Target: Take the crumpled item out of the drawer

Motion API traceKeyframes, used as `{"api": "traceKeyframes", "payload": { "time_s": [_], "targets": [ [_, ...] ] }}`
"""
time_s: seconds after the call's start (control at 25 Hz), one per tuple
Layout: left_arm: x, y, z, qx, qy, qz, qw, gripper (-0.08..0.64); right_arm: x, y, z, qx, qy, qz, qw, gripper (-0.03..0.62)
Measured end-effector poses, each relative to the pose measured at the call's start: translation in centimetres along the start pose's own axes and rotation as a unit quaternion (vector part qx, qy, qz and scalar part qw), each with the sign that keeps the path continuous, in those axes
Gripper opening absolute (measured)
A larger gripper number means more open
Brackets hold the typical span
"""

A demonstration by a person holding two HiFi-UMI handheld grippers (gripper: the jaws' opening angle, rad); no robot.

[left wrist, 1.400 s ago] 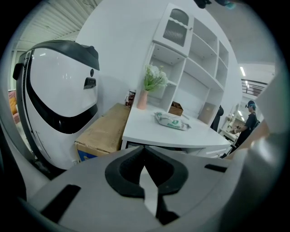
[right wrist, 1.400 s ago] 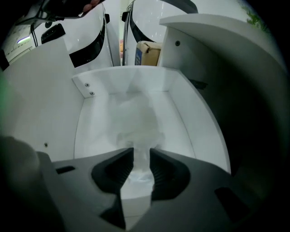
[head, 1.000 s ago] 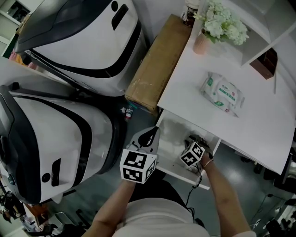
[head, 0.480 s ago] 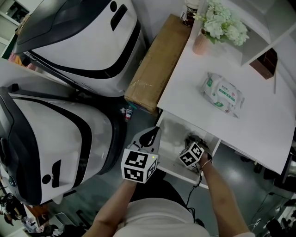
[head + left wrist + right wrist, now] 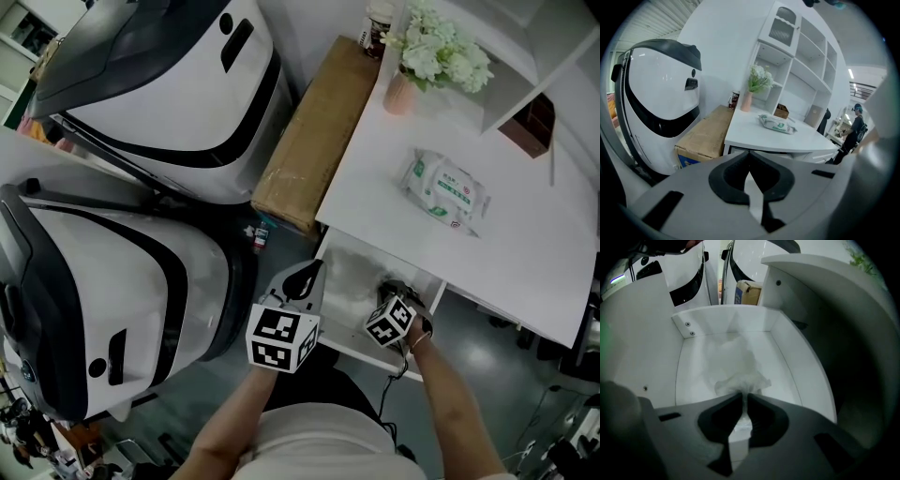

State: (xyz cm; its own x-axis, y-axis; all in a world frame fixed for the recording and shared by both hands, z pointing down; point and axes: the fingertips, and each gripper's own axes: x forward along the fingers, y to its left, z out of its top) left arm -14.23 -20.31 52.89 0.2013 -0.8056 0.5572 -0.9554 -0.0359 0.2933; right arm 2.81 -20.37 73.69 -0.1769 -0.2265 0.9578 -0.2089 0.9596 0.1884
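While the right gripper [image 5: 396, 289] reaches down into the open white drawer [image 5: 360, 348] under the white desk top [image 5: 525, 267], its jaws are pinched together on a crumpled white tissue [image 5: 739, 377]. The tissue lies on the drawer floor near the middle, and its near edge is drawn up into the narrow slot between the two dark jaw pads. The rest of it spreads loosely toward the drawer's back wall. The right forearm [image 5: 450, 398] runs up from the lower right of the head view, bare and nearly straight. Its wrist is at the drawer's front rim, and the gripper's marker cube hides most of the hand.

The left gripper [image 5: 306, 274] is held just outside the drawer's left front corner, above the person's lap. The left forearm [image 5: 230, 422] rises from the bottom centre. Its jaws are closed tip to tip with nothing between them, and they point toward the desk edge.

On the desk top lie a white and green soft pack of wipes [image 5: 442, 190] and, further back, a bunch of pale flowers in a pink vase [image 5: 424, 49]. A long brown cardboard box [image 5: 314, 131] stands against the desk's left side. Two large white machines with black bands [image 5: 159, 94] fill the floor to the left.
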Motion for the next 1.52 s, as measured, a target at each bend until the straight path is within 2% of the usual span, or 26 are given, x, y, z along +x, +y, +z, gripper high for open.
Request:
{"api": "traceKeyframes", "payload": {
  "time_s": [0.44,0.8,1.04,1.24,1.52],
  "targets": [
    [-0.6,-1.8,0.3,0.017,-0.008,-0.019,0.9996,-0.009,-4.8,-0.4,1.4,0.041,-0.068,-0.036,0.996,0.037],
    [-1.5,-3.5,0.4,0.033,-0.013,-0.029,0.9989,-0.009,-10.5,-2.7,2.3,0.087,-0.142,-0.094,0.981,0.037],
    [-2.0,-5.3,0.2,0.048,-0.015,-0.045,0.9977,-0.009,-15.3,-4.8,1.7,0.17,-0.194,-0.135,0.957,0.037],
    [-2.4,-6.8,0.3,0.067,-0.019,-0.061,0.9957,-0.009,-19.1,-6.1,0.4,0.236,-0.229,-0.166,0.93,0.037],
    [-3.2,-8.5,0.6,0.09,-0.03,-0.075,0.9927,-0.009,-23.9,-6.4,-1.7,0.296,-0.277,-0.203,0.891,0.037]
  ]
}}
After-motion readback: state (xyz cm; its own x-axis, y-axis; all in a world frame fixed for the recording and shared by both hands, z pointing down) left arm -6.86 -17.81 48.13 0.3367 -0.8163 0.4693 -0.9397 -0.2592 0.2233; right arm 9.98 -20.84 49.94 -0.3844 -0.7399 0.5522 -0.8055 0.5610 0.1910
